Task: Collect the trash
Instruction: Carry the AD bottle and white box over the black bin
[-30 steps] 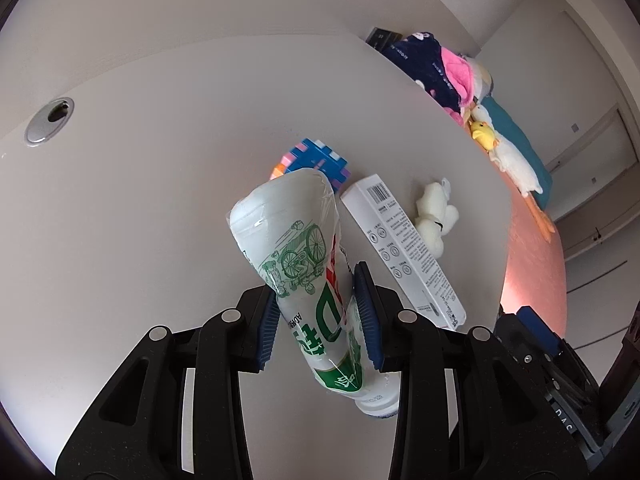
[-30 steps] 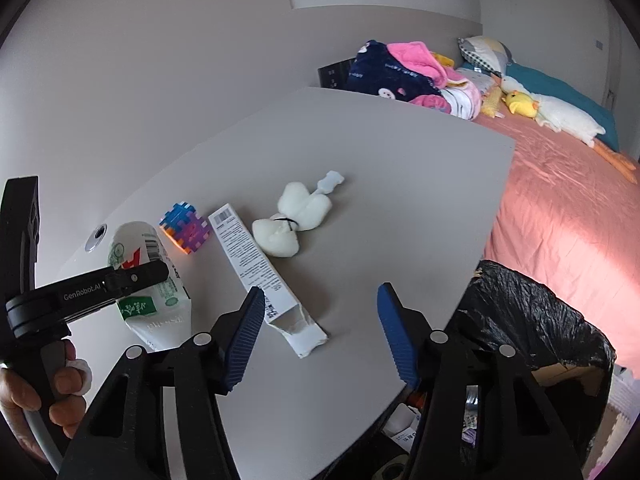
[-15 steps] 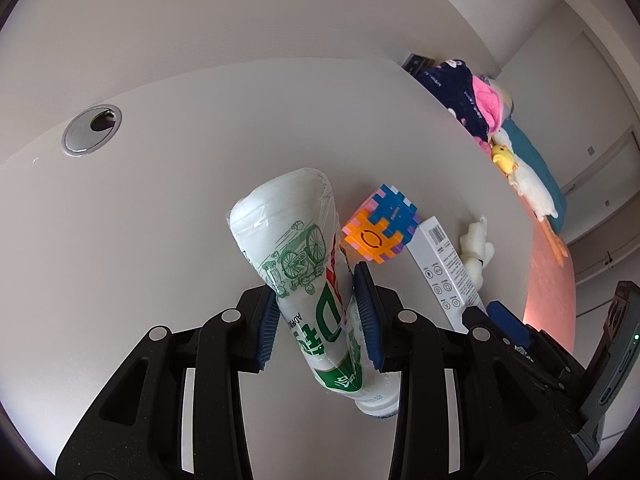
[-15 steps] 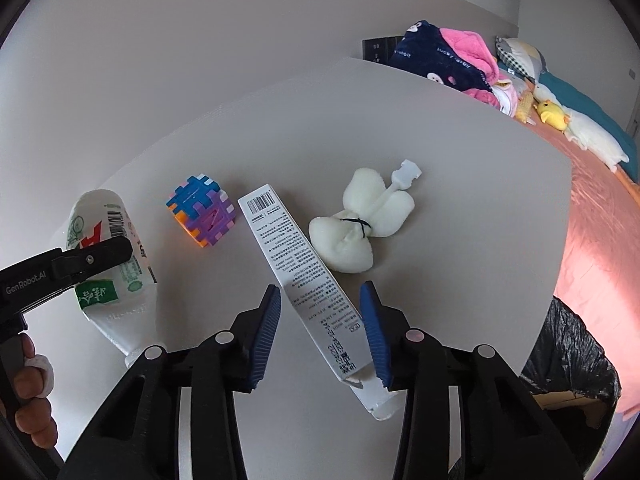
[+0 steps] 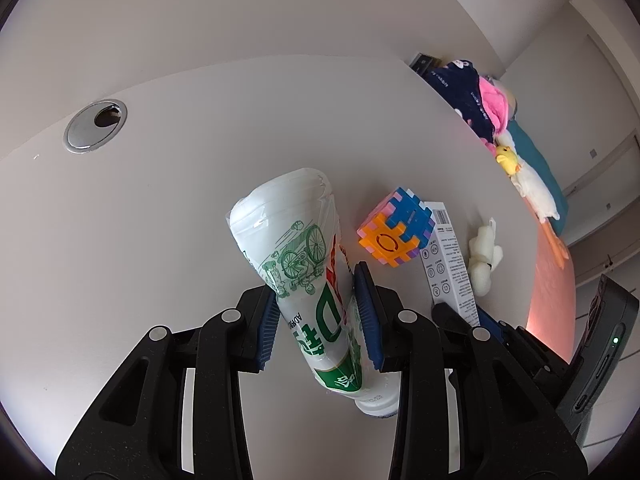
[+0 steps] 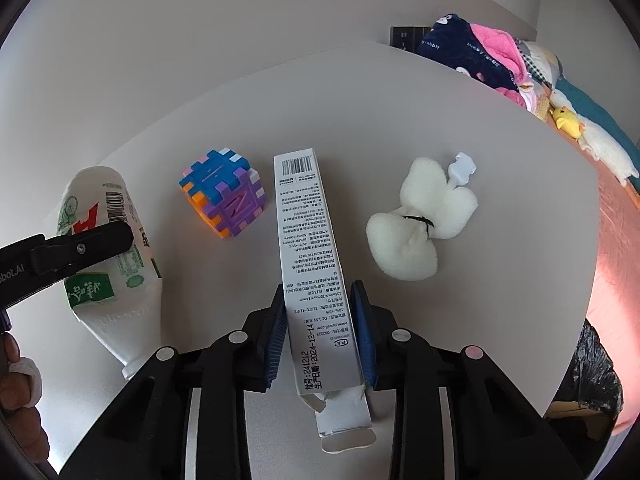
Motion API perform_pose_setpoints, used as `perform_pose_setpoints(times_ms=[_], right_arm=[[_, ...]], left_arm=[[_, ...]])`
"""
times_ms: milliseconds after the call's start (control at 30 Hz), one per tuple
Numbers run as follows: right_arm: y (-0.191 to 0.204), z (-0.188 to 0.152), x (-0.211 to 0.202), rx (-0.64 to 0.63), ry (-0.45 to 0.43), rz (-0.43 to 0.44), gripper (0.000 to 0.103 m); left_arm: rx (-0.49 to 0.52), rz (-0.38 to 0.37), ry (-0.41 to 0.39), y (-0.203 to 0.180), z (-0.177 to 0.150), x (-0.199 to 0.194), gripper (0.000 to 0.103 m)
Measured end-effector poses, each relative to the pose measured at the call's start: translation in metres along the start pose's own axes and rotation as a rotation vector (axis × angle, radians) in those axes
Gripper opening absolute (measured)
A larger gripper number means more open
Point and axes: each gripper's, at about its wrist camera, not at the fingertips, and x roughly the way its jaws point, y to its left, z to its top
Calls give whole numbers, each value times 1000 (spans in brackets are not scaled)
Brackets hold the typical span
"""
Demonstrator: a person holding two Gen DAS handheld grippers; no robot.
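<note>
Nearest the right wrist camera, the right gripper [image 6: 320, 334] was seen straddling a long white carton [image 6: 310, 264] that lay flat on the pale table [image 6: 500, 128]; the left blue pad touched the carton's edge, while contact on the right side could not be confirmed, so whether it was clenched cannot be told. The carton's near end was torn open and crumpled, so it was judged empty, light and easily crushed; a hold across its narrow sides, above the torn flap, was judged best. To the left of the carton, a squashed white plastic bottle [image 5: 308, 276] with green print was gripped firmly around its lower body in the left gripper [image 5: 318, 320]; it was judged light, springy and somewhat slippery. Just left of the carton's far end, between carton and bottle, a colourful foam puzzle cube [image 6: 224, 196] was seen. To the carton's right, apart from it, a soft white bundle [image 6: 420, 224] tied with a dark band was seen. Right of the carton, past the table edge, a black bin bag [image 6: 596, 372] was partly visible. Farthest beyond the carton, folded clothes [image 6: 476, 56] and a plush duck [image 6: 568, 122] were seen.
</note>
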Motion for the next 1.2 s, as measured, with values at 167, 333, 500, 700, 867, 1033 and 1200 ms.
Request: perform_pose_setpoints(times_ms=[167, 333, 500, 700, 867, 1033, 1200], right_arm=[[1, -4, -7, 19, -33, 27, 29], [-6, -6, -25, 44, -69, 28, 29], [-15, -8, -46, 65, -101, 23, 29], [-28, -13, -71, 91, -144, 12, 29], [-38, -17, -87, 109, -169, -1, 29], [-49, -26, -102, 132, -190, -10, 30], [-65, -37, -116, 167, -213, -19, 29]], left_arm=[[-11, -11, 4, 4, 2, 0, 35], [5, -24, -8, 0, 1, -6, 35], [48, -50, -30, -14, -3, -17, 35], [101, -77, -56, -33, -8, -31, 35], [140, -103, -58, -48, -15, -37, 35], [191, -127, -51, -68, -25, -38, 35], [247, -149, -56, -88, -35, -44, 35]])
